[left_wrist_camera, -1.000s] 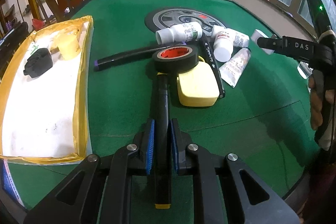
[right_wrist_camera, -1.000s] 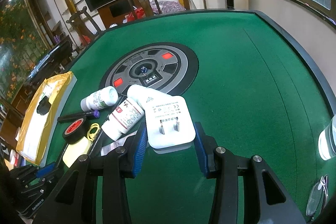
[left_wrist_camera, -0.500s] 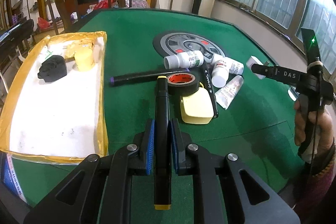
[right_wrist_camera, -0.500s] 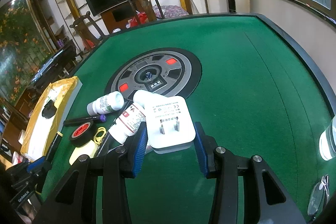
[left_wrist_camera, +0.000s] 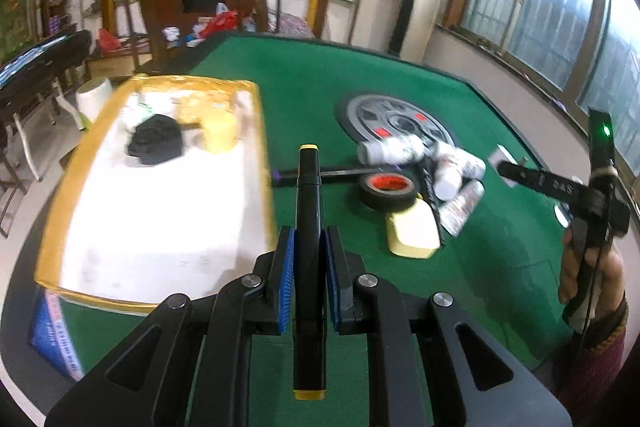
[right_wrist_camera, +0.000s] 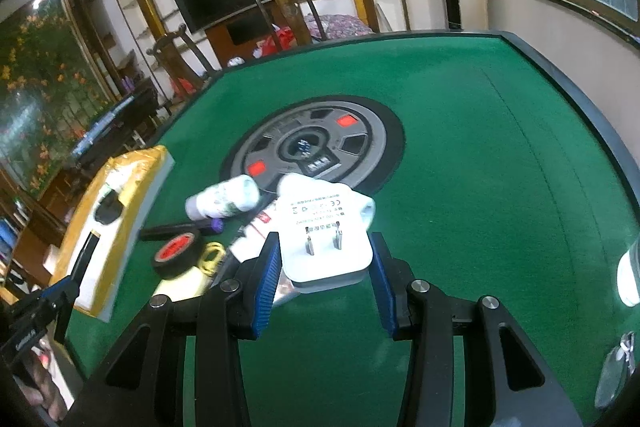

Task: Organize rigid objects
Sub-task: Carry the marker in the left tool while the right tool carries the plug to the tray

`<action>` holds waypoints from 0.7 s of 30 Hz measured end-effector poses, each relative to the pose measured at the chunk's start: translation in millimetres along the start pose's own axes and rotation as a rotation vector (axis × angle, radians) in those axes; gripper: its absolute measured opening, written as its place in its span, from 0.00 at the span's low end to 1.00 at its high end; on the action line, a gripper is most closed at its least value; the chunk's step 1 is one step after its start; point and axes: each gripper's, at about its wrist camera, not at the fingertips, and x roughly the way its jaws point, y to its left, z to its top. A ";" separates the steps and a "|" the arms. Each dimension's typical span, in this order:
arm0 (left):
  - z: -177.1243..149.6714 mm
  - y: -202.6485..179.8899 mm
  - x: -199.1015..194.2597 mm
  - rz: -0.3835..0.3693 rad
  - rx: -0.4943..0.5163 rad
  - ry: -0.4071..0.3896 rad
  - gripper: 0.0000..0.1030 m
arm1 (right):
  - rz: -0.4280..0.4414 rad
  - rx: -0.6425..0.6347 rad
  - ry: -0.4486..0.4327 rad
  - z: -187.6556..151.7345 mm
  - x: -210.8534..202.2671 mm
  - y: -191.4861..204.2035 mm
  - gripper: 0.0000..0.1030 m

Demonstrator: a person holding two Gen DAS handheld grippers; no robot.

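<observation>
My left gripper (left_wrist_camera: 309, 259) is shut on a black marker with yellow ends (left_wrist_camera: 308, 211), held above the green table and pointing toward the gold-edged white tray (left_wrist_camera: 160, 211). The tray holds a black object (left_wrist_camera: 156, 141) and a pale yellow cup (left_wrist_camera: 218, 131). My right gripper (right_wrist_camera: 325, 267) is shut on a white plug adapter (right_wrist_camera: 324, 231), held above the pile; it also shows in the left wrist view (left_wrist_camera: 508, 167). The pile holds white bottles (left_wrist_camera: 394, 149), a black tape roll (left_wrist_camera: 386, 189), a yellow case (left_wrist_camera: 412, 233), a tube (left_wrist_camera: 460, 205) and a purple-tipped marker (left_wrist_camera: 332, 173).
A round grey panel (right_wrist_camera: 320, 147) sits in the middle of the green table (right_wrist_camera: 480, 155). A blue box (left_wrist_camera: 52, 339) lies at the tray's near corner. Chairs and a TV stand beyond the far edge. A glass object (right_wrist_camera: 628, 275) is at the right edge.
My left gripper has lifted the black marker off the table and swung left toward the tray. My right gripper, with the adapter, has risen a little.
</observation>
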 end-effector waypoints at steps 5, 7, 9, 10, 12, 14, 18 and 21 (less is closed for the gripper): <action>5.8 35.8 -9.6 0.042 -0.063 -0.026 0.12 | 0.068 -0.018 -0.021 -0.9 -5.8 29.2 0.37; 6.5 48.5 -11.1 0.055 -0.089 -0.031 0.12 | 0.116 -0.026 -0.012 -3.5 -5.6 43.1 0.37; 6.2 58.8 -12.1 0.062 -0.105 -0.035 0.12 | 0.149 -0.036 0.004 -5.4 -1.7 57.0 0.37; 6.5 65.0 -11.7 0.067 -0.117 -0.035 0.12 | 0.166 -0.046 0.016 -6.4 1.3 65.7 0.37; 5.4 71.2 -11.0 0.070 -0.130 -0.037 0.12 | 0.198 -0.059 0.037 -9.1 7.3 82.8 0.37; 5.2 79.2 -10.4 0.077 -0.144 -0.041 0.12 | 0.233 -0.087 0.064 -10.2 13.7 102.1 0.37; 5.7 96.7 -10.2 0.087 -0.172 -0.051 0.12 | 0.272 -0.160 0.087 -13.8 22.0 143.7 0.37; 8.8 108.3 -9.0 0.096 -0.189 -0.058 0.12 | 0.292 -0.209 0.102 -18.0 30.2 172.8 0.37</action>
